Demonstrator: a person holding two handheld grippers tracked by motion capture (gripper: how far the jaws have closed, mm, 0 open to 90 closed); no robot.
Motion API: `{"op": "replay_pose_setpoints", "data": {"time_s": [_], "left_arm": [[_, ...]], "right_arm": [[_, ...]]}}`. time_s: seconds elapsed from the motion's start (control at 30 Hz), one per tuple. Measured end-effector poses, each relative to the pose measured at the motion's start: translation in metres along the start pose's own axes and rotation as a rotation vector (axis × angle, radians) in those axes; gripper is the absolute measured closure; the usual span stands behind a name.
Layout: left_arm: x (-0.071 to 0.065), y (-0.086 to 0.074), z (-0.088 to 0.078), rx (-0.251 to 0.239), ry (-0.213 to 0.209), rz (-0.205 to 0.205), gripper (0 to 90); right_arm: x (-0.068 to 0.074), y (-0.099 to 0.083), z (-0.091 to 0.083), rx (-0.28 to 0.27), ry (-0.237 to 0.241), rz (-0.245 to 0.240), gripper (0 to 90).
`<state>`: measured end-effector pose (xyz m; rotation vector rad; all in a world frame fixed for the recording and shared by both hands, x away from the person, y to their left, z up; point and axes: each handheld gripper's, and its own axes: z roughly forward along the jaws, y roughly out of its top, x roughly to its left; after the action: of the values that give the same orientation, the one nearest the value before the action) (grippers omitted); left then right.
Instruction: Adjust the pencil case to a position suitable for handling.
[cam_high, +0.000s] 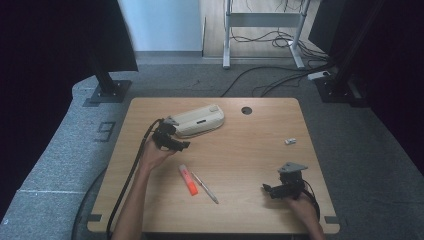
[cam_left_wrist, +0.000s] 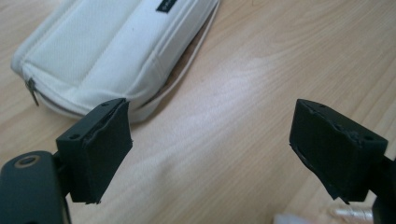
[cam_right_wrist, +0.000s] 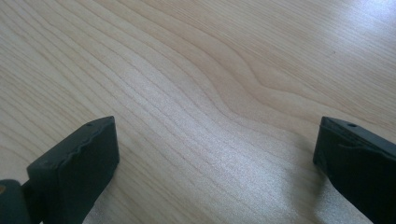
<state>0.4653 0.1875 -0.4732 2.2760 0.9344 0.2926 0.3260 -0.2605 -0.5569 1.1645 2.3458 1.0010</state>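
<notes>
A cream zipped pouch (cam_high: 199, 120) lies at the back left of the wooden table (cam_high: 260, 150); it also shows in the left gripper view as the pouch (cam_left_wrist: 107, 51) with its zipper pull at the left end. My left gripper (cam_high: 181, 145) is held just in front of the pouch's near end, jaws wide apart, open, with bare wood between them (cam_left_wrist: 212, 149). An orange marker (cam_high: 188, 179) and a silver pen (cam_high: 205, 187) lie side by side near the table's middle front. My right gripper (cam_high: 267, 189) rests at the front right, open over bare wood (cam_right_wrist: 215, 158).
A small white object (cam_high: 290, 141) lies toward the right side of the table. A round cable hole (cam_high: 246, 110) sits at the back edge. Dark monitor stands and floor cables lie beyond the table.
</notes>
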Motion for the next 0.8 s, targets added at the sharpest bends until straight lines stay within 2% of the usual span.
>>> {"op": "replay_pose_setpoints", "data": {"time_s": [0.03, 0.1, 0.33, 0.4, 0.43, 0.47, 0.5, 0.57, 0.7, 0.8], "left_arm": [[0.002, 0.003, 0.003, 0.007, -0.005, -0.010, 13.1], [0.004, 0.007, 0.007, 0.020, -0.002, 0.000, 13.2], [0.014, 0.015, 0.017, 0.021, -0.019, -0.008, 14.6], [0.015, 0.016, 0.019, 0.010, -0.024, -0.017, 15.5], [0.021, 0.015, 0.020, -0.011, -0.042, -0.033, 16.0], [0.021, 0.015, 0.020, -0.011, -0.042, -0.033, 16.6], [0.026, 0.015, 0.023, -0.008, -0.048, -0.053, 17.0], [0.029, 0.017, 0.027, 0.011, -0.039, -0.050, 17.7], [0.032, 0.023, 0.030, 0.002, -0.042, -0.048, 18.9], [0.035, 0.028, 0.034, 0.014, -0.039, -0.045, 20.1]], "right_arm": [[0.000, 0.000, 0.000, 0.000, 0.000, 0.000, 0.0], [0.000, 0.000, 0.000, 0.000, 0.000, 0.000, 0.0], [0.000, 0.000, 0.000, 0.000, 0.000, 0.000, 0.0], [0.000, 0.000, 0.000, 0.000, 0.000, 0.000, 0.0], [0.000, 0.000, 0.000, 0.000, 0.000, 0.000, 0.0], [0.000, 0.000, 0.000, 0.000, 0.000, 0.000, 0.0], [0.000, 0.000, 0.000, 0.000, 0.000, 0.000, 0.0], [0.000, 0.000, 0.000, 0.000, 0.000, 0.000, 0.0], [0.000, 0.000, 0.000, -0.002, 0.000, -0.004, 0.0], [0.000, 0.000, 0.000, -0.001, 0.000, -0.001, 0.0]]}}
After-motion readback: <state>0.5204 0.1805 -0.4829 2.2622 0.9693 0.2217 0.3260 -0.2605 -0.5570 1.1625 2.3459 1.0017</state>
